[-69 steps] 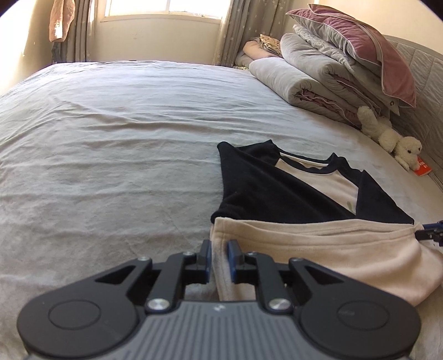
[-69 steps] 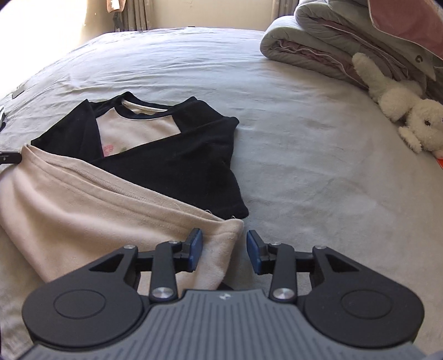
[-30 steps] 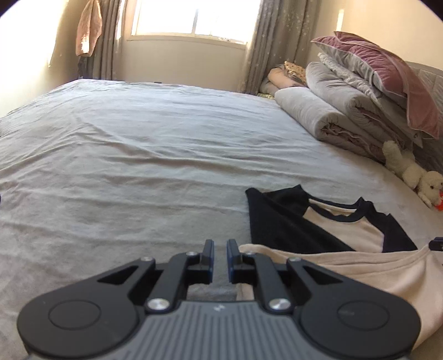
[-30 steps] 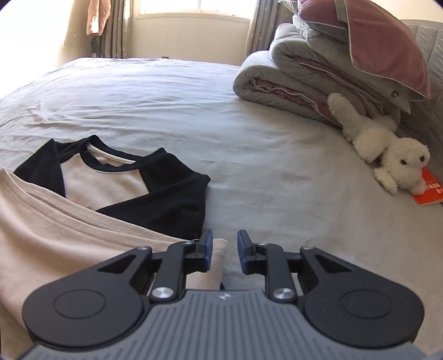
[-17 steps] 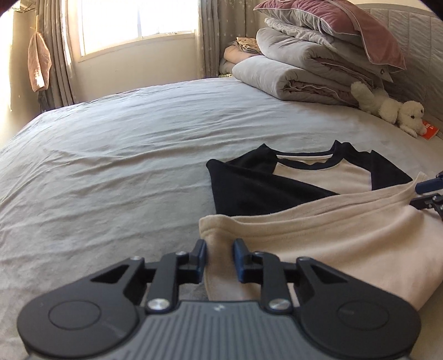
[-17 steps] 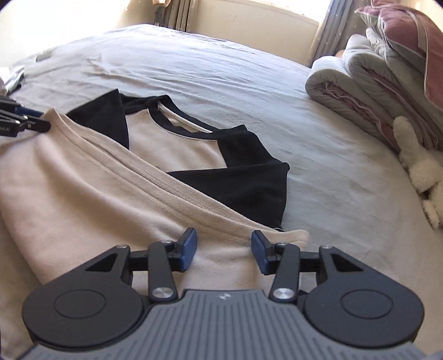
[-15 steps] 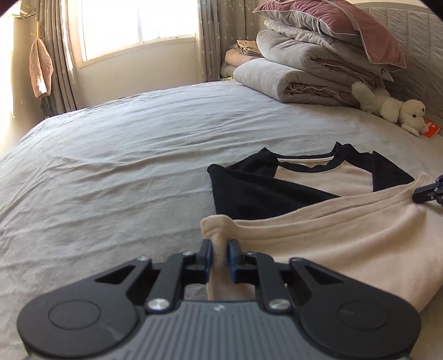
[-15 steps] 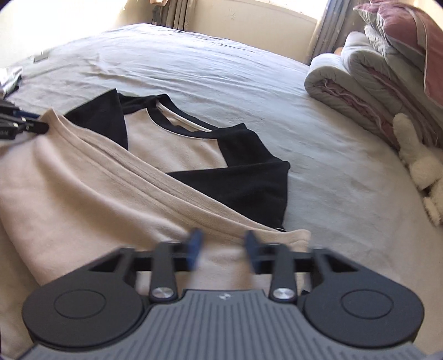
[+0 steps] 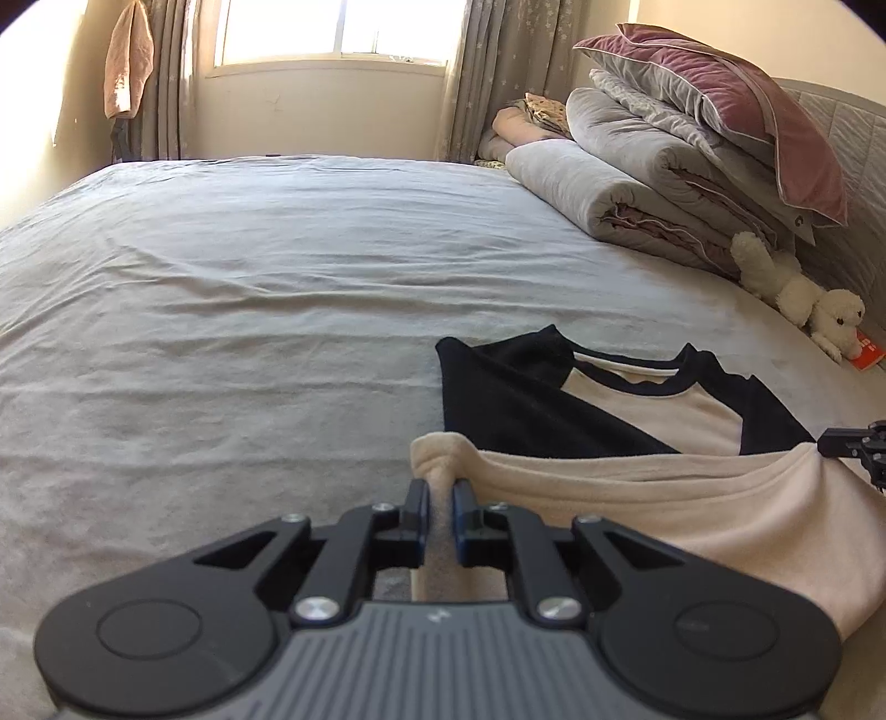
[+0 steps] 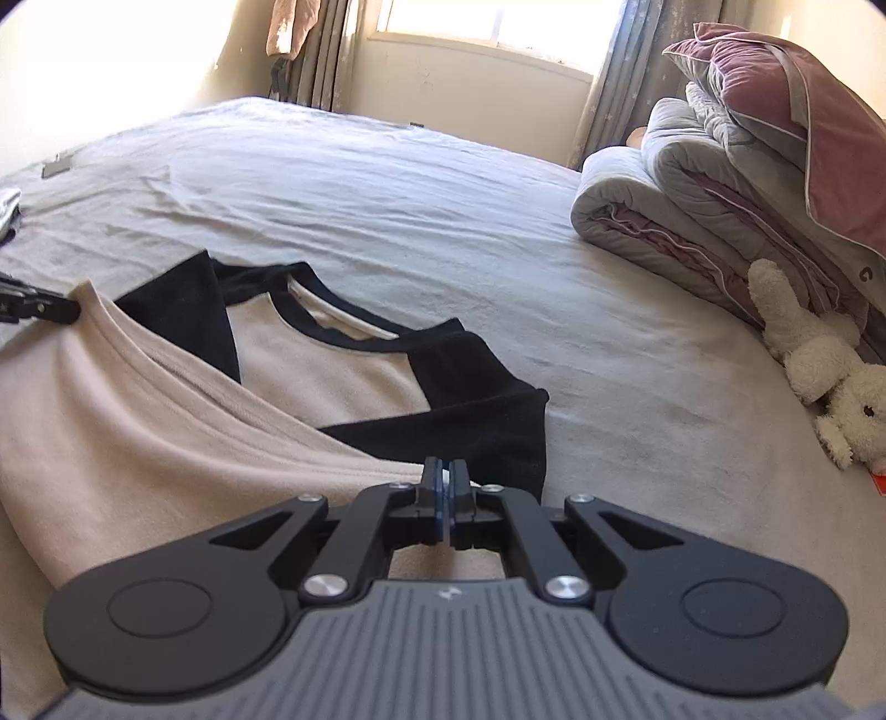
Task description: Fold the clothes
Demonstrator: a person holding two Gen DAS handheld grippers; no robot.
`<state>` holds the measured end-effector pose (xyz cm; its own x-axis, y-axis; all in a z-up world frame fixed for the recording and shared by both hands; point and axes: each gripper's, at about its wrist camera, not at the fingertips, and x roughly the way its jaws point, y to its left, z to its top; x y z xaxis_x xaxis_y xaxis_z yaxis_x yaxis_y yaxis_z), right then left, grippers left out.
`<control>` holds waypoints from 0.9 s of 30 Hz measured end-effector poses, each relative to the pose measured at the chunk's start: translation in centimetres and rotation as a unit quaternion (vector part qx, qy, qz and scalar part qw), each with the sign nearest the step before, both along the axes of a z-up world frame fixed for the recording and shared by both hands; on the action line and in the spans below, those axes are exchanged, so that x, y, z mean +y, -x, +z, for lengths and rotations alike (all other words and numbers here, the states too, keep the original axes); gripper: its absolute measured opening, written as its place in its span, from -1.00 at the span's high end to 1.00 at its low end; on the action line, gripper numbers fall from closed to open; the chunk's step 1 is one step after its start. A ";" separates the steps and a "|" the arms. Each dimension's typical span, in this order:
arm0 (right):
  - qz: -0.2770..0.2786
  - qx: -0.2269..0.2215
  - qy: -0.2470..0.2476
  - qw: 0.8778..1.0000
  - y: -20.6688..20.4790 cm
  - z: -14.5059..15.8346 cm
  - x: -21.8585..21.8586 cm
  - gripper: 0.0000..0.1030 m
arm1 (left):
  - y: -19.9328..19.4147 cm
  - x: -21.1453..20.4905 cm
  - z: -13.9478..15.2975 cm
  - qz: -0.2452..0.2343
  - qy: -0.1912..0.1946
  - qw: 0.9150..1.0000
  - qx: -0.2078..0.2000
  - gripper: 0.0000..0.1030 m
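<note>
Pinching the two near corners of the beige shirt [image 9: 637, 515] on the bed [image 9: 221, 332]: left gripper [image 9: 438, 501] easing open around bunched hem, right gripper [image 10: 444, 477] clamped tight, hem stretched crosswise, collar straight ahead.

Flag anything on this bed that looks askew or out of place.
The cream hem of the shirt is folded up unevenly, slanting across the black sleeves in the right wrist view. A white plush toy lies tipped over beside the stacked bedding. Nothing looks spilled or damaged.

Bright window [image 9: 332, 30] glare; sharp pictures, fisheye-bent edges.
</note>
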<state>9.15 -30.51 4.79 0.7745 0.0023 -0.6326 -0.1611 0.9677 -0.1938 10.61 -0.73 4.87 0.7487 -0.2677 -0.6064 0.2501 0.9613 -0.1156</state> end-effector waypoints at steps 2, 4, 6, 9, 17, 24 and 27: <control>-0.006 0.002 0.003 1.000 -0.1 -0.2 -0.1 0.97 | 0.1 0.2 0.5 0.007 -0.011 1.000 -0.009 0.59; -0.011 -0.006 0.000 1.000 -0.1 0.1 -0.3 0.97 | 0.4 0.4 1.1 0.000 -0.015 1.000 -0.026 0.39; -0.010 -0.029 -0.011 0.999 0.3 0.8 -0.4 0.97 | 0.7 0.2 1.4 -0.024 -0.007 0.999 -0.037 0.19; -0.010 -0.056 -0.020 0.998 0.6 1.8 -0.1 0.97 | 1.0 -0.8 1.2 -0.054 -0.016 0.998 -0.040 -0.02; -0.022 -0.020 0.027 0.999 -0.3 -0.1 0.5 0.99 | 1.0 -3.6 -1.5 -0.072 -0.147 0.985 -0.049 0.26; 0.046 0.033 -0.041 0.998 0.0 -0.1 1.5 -0.19 | 1.2 -4.0 -1.1 -0.080 -0.159 0.982 -0.059 0.68; 0.051 0.052 -0.027 0.997 -0.1 -0.8 2.0 -0.19 | 1.1 -3.5 -0.5 -0.069 -0.132 0.987 -0.055 0.72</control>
<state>9.21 -28.49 3.95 0.6983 0.1132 -0.7068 -0.2753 0.9539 -0.1192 9.55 -4.24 4.36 0.7816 -0.2155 -0.5853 0.3781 0.9101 0.1698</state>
